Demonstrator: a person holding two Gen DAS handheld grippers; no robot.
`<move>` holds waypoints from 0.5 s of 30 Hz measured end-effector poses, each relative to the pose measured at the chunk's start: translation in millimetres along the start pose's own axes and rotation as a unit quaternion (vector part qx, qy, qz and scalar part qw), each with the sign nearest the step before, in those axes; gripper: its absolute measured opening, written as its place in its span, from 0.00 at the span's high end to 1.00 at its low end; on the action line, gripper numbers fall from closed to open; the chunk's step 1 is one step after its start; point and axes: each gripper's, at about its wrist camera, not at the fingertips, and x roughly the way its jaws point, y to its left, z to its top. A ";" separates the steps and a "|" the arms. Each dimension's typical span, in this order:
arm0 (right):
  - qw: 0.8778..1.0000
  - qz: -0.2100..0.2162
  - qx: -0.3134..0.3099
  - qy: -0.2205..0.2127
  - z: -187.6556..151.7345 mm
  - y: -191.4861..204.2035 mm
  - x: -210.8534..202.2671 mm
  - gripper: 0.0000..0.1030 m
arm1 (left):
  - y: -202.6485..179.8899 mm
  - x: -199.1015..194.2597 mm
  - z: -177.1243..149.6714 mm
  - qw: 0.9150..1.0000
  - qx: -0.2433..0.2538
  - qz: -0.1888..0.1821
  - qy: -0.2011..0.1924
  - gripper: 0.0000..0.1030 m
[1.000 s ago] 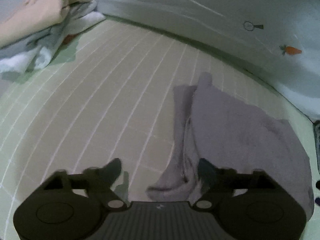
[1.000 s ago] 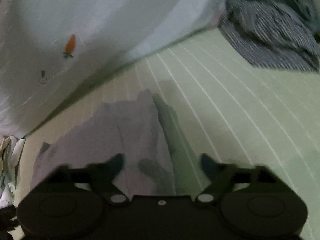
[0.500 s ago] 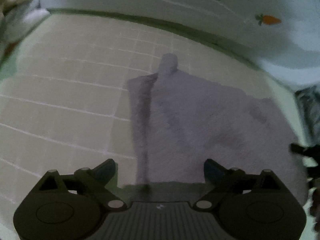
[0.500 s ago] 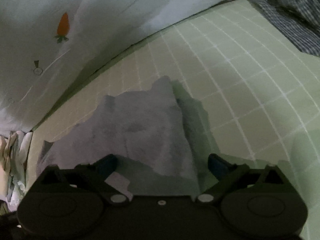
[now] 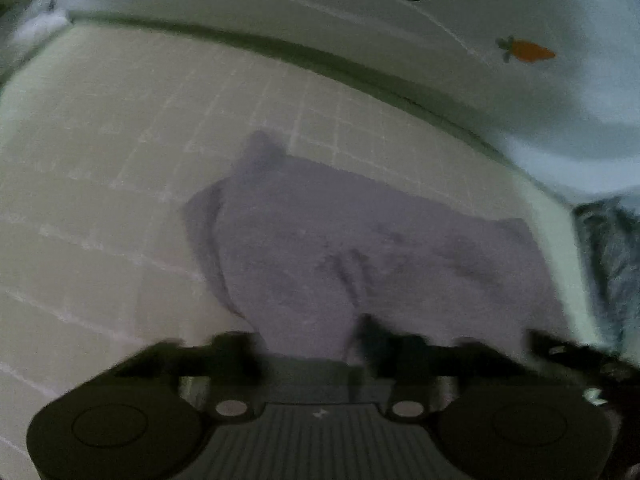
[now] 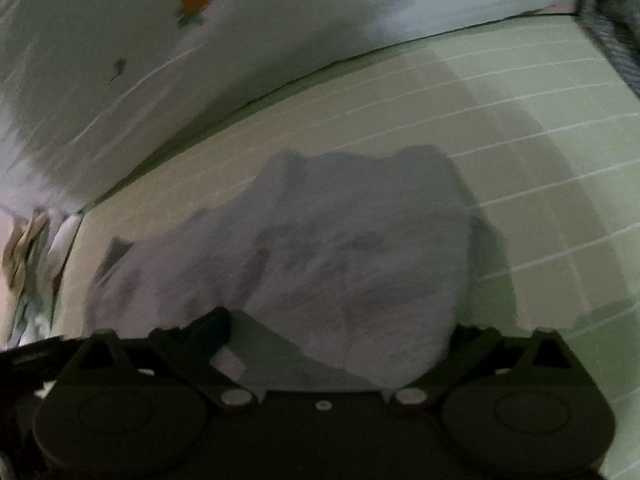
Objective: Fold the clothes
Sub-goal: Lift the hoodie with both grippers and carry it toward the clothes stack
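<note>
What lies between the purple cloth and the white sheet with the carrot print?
Only bare green checked bedcover separates the purple cloth from the white sheet, in both views.

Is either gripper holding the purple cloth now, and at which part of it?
Cannot be told: the left gripper and right gripper straddle the purple cloth's near edge, but blur hides any pinch.

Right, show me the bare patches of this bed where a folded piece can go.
Bare green checked sheet lies left of the grey fleece garment, and more on its right, toward the dark striped clothes. Both grippers crowd the garment's near edge.
</note>
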 end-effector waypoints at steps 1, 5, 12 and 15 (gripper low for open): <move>1.000 0.007 -0.002 0.002 -2.0 3.2 -1.9 0.45 | 0.5 -4.3 -3.3 1.000 -0.010 -0.008 -0.001 0.66; 0.999 0.031 0.008 -0.024 -11.6 6.7 -28.7 0.65 | -1.0 -35.7 -20.2 0.999 -0.023 -0.030 -0.019 0.68; 0.995 0.077 -0.011 -0.067 -32.3 23.6 -84.3 0.68 | -17.0 -100.3 -55.0 0.997 -0.005 -0.016 -0.072 0.70; 0.993 0.095 -0.020 -0.072 -37.3 32.0 -99.3 0.68 | -18.7 -122.8 -65.2 0.996 -0.017 -0.005 -0.089 0.70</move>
